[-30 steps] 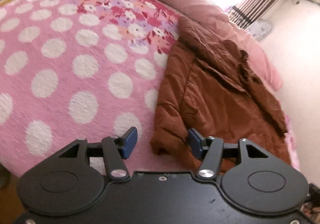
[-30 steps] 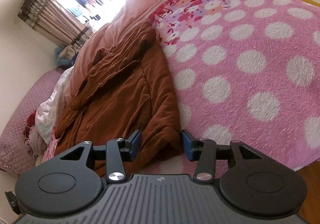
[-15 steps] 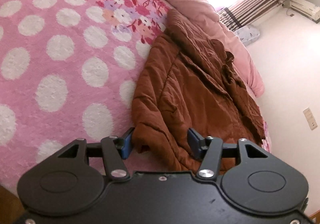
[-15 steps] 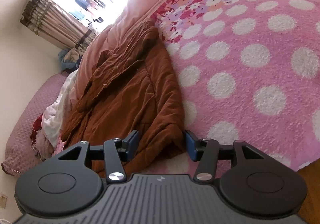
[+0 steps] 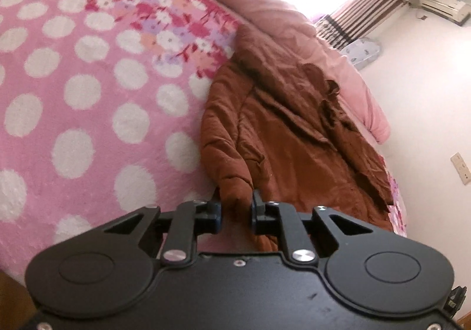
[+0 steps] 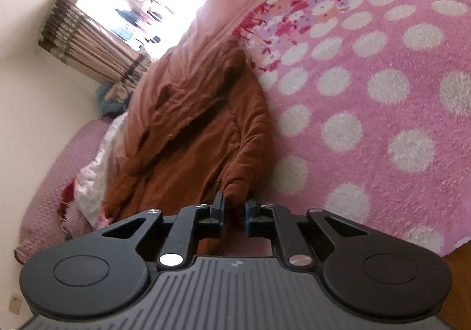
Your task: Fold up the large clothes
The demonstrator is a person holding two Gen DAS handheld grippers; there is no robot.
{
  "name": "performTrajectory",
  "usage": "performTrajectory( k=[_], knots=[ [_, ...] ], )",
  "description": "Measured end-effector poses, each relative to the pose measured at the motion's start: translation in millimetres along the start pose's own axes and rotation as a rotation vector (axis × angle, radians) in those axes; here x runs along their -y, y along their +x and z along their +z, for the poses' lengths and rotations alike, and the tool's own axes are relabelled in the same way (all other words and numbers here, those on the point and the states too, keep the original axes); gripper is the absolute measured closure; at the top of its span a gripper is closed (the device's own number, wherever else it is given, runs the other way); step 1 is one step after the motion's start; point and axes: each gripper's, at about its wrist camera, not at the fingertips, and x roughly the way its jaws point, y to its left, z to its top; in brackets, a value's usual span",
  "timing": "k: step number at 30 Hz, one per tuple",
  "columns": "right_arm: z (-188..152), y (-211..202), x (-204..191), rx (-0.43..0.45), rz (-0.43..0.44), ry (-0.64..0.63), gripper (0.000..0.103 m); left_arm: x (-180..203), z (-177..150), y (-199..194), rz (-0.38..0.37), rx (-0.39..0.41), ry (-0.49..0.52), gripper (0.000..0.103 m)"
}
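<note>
A large brown padded coat (image 5: 288, 135) lies lengthwise on a bed, beside a pink blanket with white dots (image 5: 88, 112). My left gripper (image 5: 235, 206) is shut on a bunched corner of the coat's near hem. In the right wrist view the same brown coat (image 6: 194, 135) runs away from me, and my right gripper (image 6: 234, 206) is shut on another pinched bit of its near hem. The cloth bulges up between each pair of jaws. The coat's far end reaches a pink duvet.
A pink duvet (image 6: 235, 6) is heaped along the bed's far side below a bright window with striped curtains (image 6: 88, 35). A pile of other clothes (image 6: 88, 182) lies left of the coat. A white wall (image 5: 426, 94) and wooden floor (image 6: 459, 277) border the bed.
Both grippers were open around the coat's near hem and have closed on it. The cloth is now pinched and bunched in each one.
</note>
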Motion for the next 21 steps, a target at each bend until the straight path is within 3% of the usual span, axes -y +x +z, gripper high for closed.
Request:
performTrajectory(
  k=[11, 16, 21],
  knots=[
    [23, 1, -21, 0.084, 0.093, 0.013, 0.090, 40, 44, 5, -0.031, 0.068, 0.069, 0.091],
    [64, 21, -43, 0.125, 0.104, -0.006, 0.091, 72, 98, 29, -0.051, 0.116, 0.138, 0.091],
    [128, 64, -73, 0.145, 0.094, -0.038, 0.091, 95, 166, 73, -0.055, 0.144, 0.159, 0.091]
  ],
)
